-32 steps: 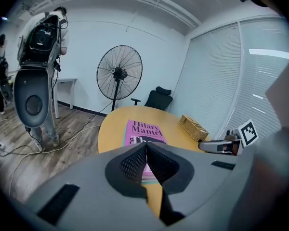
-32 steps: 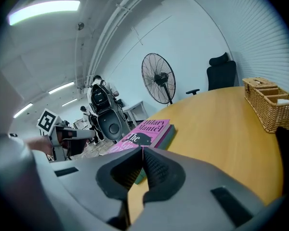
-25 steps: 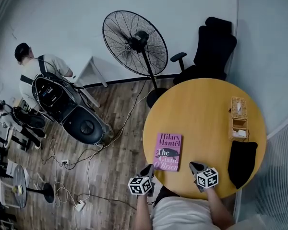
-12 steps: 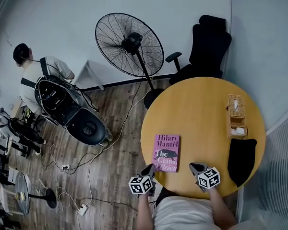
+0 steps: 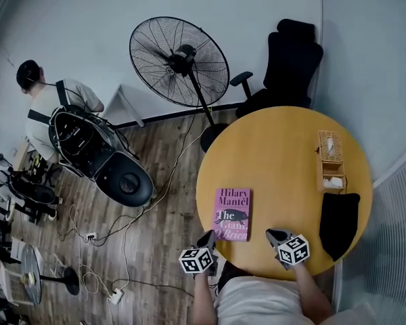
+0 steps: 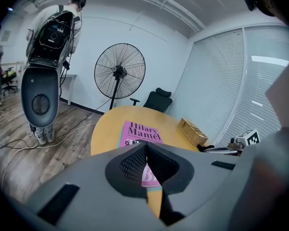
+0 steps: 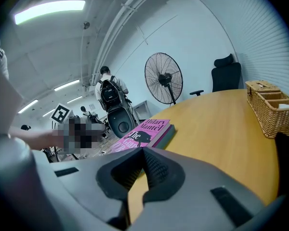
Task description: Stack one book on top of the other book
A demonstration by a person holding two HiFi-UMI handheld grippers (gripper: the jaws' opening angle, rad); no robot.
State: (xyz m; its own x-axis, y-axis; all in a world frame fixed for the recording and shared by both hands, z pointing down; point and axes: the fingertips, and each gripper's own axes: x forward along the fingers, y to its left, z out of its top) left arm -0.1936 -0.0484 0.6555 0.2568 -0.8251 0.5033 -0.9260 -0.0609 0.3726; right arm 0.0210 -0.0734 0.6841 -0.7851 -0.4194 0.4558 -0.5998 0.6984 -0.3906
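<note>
A pink book point(image 5: 232, 213) lies flat on the round wooden table point(image 5: 277, 147), near its front left edge. A teal-grey edge shows under the pink cover point(image 7: 147, 131); I cannot tell whether that is a second book. My left gripper point(image 5: 208, 239) hovers at the table's near rim, just in front of the book's near left corner, jaws shut and empty. In the left gripper view its tips point(image 6: 145, 146) point at the book point(image 6: 142, 131). My right gripper point(image 5: 275, 235) sits to the right of the book, also shut with nothing in it point(image 7: 143, 153).
A wicker box point(image 5: 330, 161) stands at the table's right side, with a black cloth-like item point(image 5: 338, 223) in front of it. Beyond the table are a standing fan point(image 5: 179, 61), a black office chair point(image 5: 287, 59), a scooter point(image 5: 98, 158) and a person point(image 5: 47, 97). Cables cross the floor.
Only the head view has drifted slightly; the book and both grippers keep their places.
</note>
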